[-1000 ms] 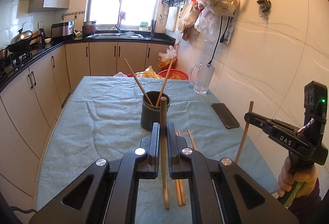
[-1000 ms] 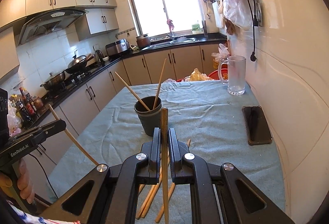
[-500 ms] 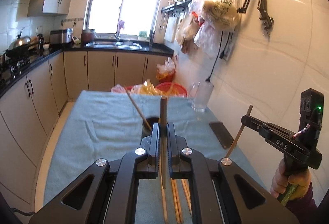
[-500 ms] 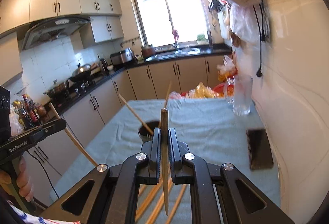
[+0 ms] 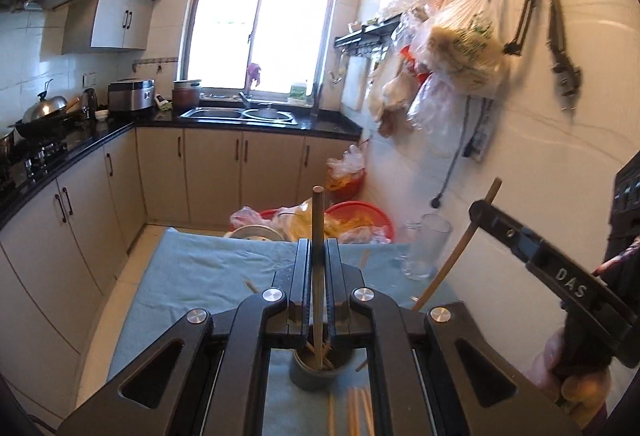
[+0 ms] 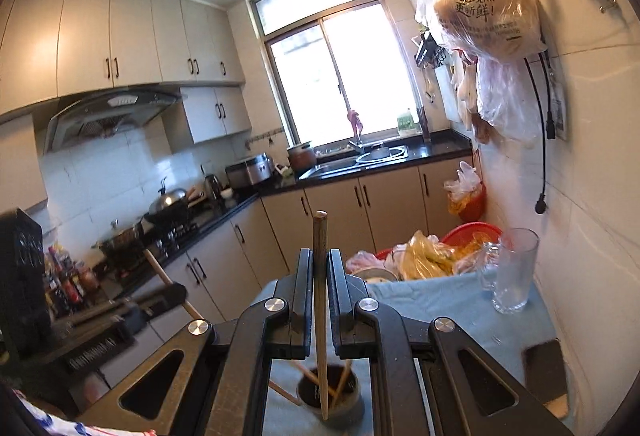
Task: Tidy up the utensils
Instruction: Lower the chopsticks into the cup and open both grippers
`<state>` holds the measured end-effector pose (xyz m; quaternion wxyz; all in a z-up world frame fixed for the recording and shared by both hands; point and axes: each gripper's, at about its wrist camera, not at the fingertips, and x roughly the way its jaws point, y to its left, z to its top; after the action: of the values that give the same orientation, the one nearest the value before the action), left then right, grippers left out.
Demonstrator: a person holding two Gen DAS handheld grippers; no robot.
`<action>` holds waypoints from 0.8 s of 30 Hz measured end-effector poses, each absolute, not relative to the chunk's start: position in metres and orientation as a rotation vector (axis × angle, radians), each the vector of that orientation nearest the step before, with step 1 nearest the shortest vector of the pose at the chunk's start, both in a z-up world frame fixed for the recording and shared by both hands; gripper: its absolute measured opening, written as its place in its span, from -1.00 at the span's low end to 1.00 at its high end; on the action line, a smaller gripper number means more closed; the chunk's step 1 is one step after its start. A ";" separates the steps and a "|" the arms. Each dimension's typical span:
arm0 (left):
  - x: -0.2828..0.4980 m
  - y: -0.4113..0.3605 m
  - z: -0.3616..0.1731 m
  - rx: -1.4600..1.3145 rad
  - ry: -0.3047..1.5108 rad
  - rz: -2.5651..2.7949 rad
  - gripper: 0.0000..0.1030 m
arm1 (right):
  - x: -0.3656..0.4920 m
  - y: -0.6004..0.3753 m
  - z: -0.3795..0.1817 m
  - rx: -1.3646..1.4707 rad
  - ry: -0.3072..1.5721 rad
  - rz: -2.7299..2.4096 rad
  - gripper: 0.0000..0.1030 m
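Chopsticks in hand: two slim, round wooden chopsticks, one per gripper; the left gripper (image 5: 318, 268) pinches one chopstick (image 5: 318, 220) upright, the right gripper (image 6: 320, 276) clamps the other chopstick (image 6: 320, 244), jaws narrowed onto each shaft.
Position: each lower tip hangs below its jaws, inside or just over the mouth of the dark round holder cup (image 5: 320, 376).
Handling: likely light, stiff, smooth and prone to pivot; a mid-shaft hold looks best.
Count: at least two more sticks in the cup, several loose chopsticks (image 5: 358, 412) on the blue cloth (image 5: 192, 276) nearer than the cup.
Beyond: one clear glass jug (image 6: 514, 272) ahead, to the right.
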<state>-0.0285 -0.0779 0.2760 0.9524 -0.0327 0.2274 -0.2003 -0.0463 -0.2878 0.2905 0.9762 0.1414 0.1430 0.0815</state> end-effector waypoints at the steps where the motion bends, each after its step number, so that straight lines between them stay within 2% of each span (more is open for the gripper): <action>1: -0.019 -0.081 0.272 -0.065 0.474 -0.401 -0.89 | -0.039 -0.286 0.288 0.281 0.285 0.150 -0.86; 11: 0.036 -0.096 0.207 -0.087 0.682 -0.409 -0.89 | 0.023 -0.290 0.212 0.315 0.490 0.111 -0.85; 20: 0.032 -0.091 0.192 -0.085 0.710 -0.386 -0.83 | 0.040 -0.298 0.183 0.354 0.559 0.111 -0.83; 22: 0.028 -0.087 0.194 -0.094 0.711 -0.378 -0.71 | 0.039 -0.297 0.184 0.350 0.559 0.110 -0.68; 24: 0.023 -0.083 0.196 -0.096 0.703 -0.369 -0.52 | 0.038 -0.296 0.186 0.346 0.552 0.101 -0.20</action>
<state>0.0230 -0.0829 0.1958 0.9211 -0.0467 0.3422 -0.1797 0.0376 -0.2959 0.1857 0.9462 0.1698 0.2710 0.0497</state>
